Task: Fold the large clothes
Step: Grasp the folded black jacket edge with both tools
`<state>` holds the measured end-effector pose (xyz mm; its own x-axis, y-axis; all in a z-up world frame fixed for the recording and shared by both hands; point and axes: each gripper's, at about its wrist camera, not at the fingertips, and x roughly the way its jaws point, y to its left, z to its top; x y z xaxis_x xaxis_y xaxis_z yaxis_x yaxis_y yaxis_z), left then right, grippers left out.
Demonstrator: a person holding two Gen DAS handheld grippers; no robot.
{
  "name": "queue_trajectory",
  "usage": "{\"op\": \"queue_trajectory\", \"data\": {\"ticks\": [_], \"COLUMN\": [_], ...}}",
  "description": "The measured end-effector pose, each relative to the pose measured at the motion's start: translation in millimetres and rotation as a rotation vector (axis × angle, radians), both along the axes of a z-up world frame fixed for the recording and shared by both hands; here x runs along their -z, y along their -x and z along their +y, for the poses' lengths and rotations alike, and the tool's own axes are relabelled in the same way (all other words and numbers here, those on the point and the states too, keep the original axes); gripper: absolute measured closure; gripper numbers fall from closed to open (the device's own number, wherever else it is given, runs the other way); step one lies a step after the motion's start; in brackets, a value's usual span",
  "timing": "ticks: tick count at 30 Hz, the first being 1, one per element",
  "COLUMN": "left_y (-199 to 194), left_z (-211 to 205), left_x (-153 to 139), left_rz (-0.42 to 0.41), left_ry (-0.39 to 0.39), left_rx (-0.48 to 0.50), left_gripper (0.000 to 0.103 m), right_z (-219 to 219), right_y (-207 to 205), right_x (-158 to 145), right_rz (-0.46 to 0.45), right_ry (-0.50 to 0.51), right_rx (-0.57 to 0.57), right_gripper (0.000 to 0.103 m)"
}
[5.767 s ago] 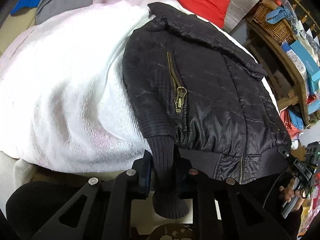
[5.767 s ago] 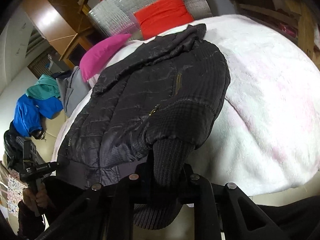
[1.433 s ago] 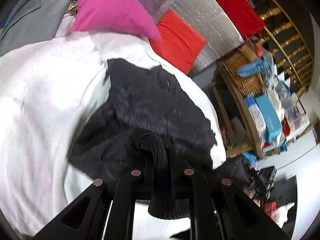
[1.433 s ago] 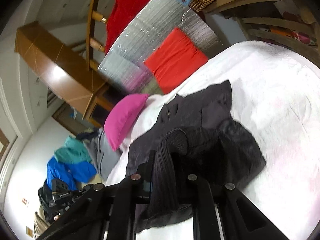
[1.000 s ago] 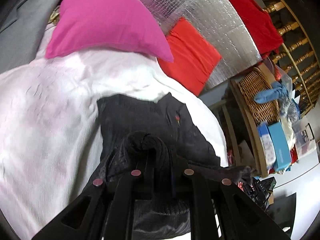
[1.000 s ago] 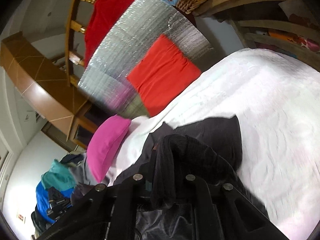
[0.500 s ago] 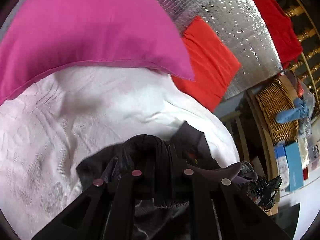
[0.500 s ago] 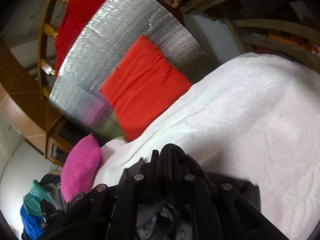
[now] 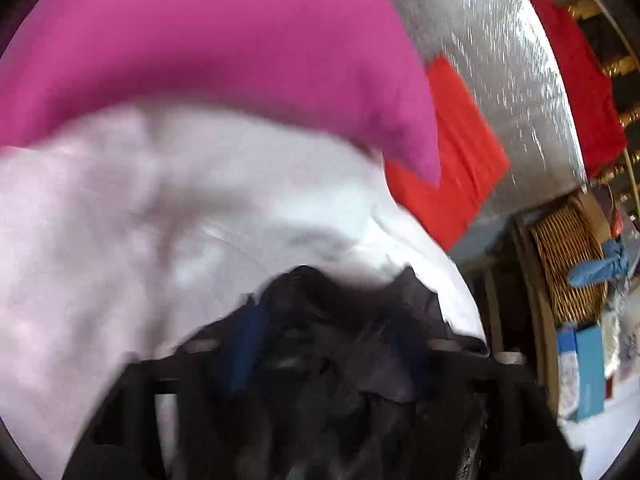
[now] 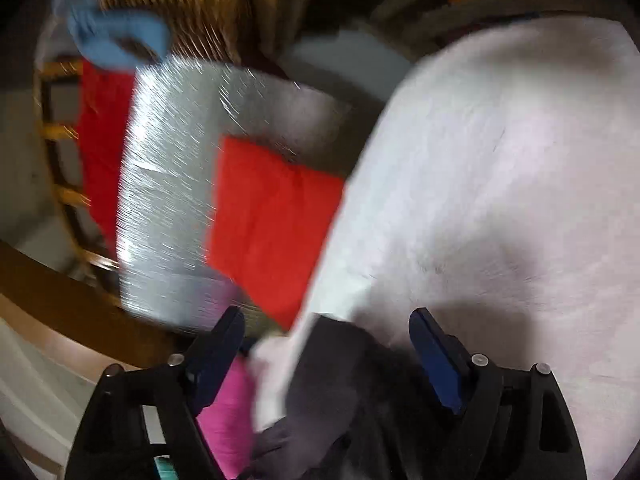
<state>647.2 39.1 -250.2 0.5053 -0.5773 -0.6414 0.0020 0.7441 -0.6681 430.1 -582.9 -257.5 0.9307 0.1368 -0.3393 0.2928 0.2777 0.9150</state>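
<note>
The black jacket lies bunched on the white blanket, low in the blurred left wrist view, just short of the pink pillow. My left gripper hangs over it with jaws opening; the cloth lies loose between the blue pads, which do not press on it. In the right wrist view the jacket shows dark grey at the blanket's edge. My right gripper is also opening, its blue pads wide apart on either side of the cloth.
A red cushion leans on a silver foil panel past the blanket's end. A wicker basket and boxes sit on wooden shelves at the right. The pink pillow shows under the right gripper.
Both grippers carried the jacket's cuffs forward towards the pillows, folding the jacket over itself. Both then let go, their jaws now spread wide. The right view has rolled.
</note>
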Motion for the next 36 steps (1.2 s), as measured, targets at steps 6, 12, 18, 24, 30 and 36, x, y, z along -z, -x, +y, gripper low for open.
{"op": "queue_trajectory", "data": {"ticks": [6,12,18,24,30,36], "left_y": [90,189,226,215,194,178], "left_z": [43,53,34,14,-6,-30], "left_x": [-30,-1,34,50,68,55], "left_rz": [-0.046,0.018,0.147,0.152,0.181,0.126], "left_ry": [0.006,0.086,0.164,0.178,0.198,0.102], "left_rx": [0.025,0.024,0.027,0.004,-0.069,-0.062], "left_gripper": [0.023,0.023,0.023,0.022,0.022,0.010], "right_z": [-2,27,71,98,98,96], "right_y": [106,185,188,162,137,114], "right_x": [-23,-2,24,48,56,58], "right_rz": [0.069,0.088,0.125,0.181,0.189,0.182], "right_ry": [0.113,0.013,-0.095,-0.104,-0.040,0.031], "right_rx": [-0.059,-0.085,-0.170,-0.191,-0.140,-0.121], "right_gripper": [0.017,0.017,0.017,0.017,0.016,0.016]}}
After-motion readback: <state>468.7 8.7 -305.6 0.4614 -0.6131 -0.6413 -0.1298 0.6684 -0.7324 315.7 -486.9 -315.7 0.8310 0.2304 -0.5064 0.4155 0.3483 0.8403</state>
